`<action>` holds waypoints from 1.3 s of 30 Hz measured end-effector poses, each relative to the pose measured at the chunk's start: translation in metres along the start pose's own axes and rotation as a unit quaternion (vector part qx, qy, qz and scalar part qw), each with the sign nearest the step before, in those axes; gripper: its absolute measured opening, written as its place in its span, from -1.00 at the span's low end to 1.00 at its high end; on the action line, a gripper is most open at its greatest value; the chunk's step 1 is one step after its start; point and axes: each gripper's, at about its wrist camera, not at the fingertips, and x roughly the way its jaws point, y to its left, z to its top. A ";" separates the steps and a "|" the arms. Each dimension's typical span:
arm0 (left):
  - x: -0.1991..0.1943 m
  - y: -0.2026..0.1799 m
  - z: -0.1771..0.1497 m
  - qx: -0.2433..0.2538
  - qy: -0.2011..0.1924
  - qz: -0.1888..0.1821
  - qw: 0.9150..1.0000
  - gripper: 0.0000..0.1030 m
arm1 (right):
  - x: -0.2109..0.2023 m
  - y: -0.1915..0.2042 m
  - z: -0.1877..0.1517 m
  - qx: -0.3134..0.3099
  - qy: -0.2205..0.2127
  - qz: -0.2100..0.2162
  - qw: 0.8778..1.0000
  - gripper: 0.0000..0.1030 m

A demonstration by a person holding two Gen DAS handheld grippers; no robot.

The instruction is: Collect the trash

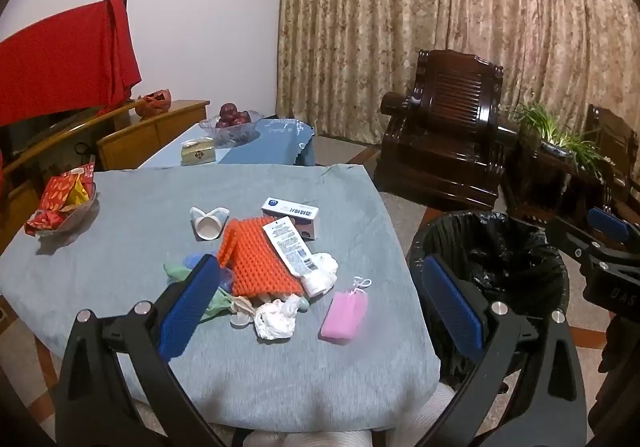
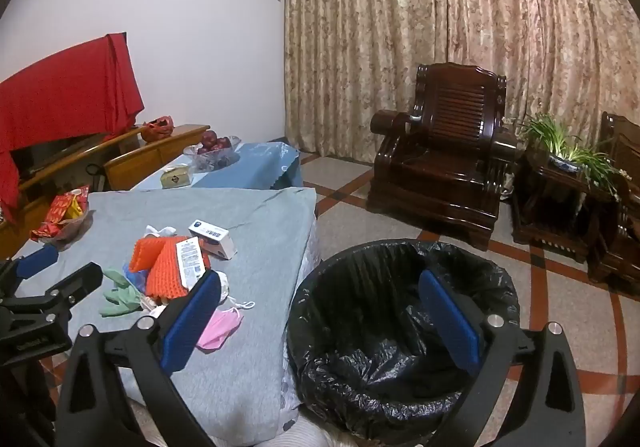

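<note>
A black-lined trash bin (image 2: pixel 400 331) stands on the floor beside the grey surface (image 1: pixel 120 247), holding nothing visible. Trash pile (image 1: pixel 272 267) lies on the surface. Left claw (image 1: pixel 320 307) and right claw (image 2: pixel 320 323) gape, holding nothing.

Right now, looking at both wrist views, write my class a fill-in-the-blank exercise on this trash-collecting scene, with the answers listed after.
1. The bin beside the table is lined with a ____ bag.
2. The face mask on the table is ____.
3. Both the left hand-held gripper and the right hand-held gripper hold ____.
4. The spiky mat in the pile is ____.

Answers: black; pink; nothing; orange
</note>
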 end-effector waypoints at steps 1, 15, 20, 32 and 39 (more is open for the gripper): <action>0.000 0.000 0.000 -0.001 0.000 0.000 1.000 0.90 | 0.000 0.000 0.000 0.000 0.001 0.000 1.000 0.88; 0.001 0.001 0.000 0.000 0.001 0.002 1.000 0.90 | 0.001 0.000 0.001 0.000 0.003 0.000 1.000 0.88; 0.000 0.000 0.000 0.001 0.000 0.002 1.000 0.90 | 0.001 0.001 0.001 0.000 0.002 0.000 1.000 0.88; 0.000 0.000 0.000 0.001 -0.001 0.003 1.000 0.90 | 0.001 0.001 0.002 0.000 0.002 -0.001 1.000 0.88; 0.001 0.000 0.000 0.001 0.000 0.003 1.000 0.90 | 0.001 0.001 0.001 0.000 0.002 0.000 1.000 0.88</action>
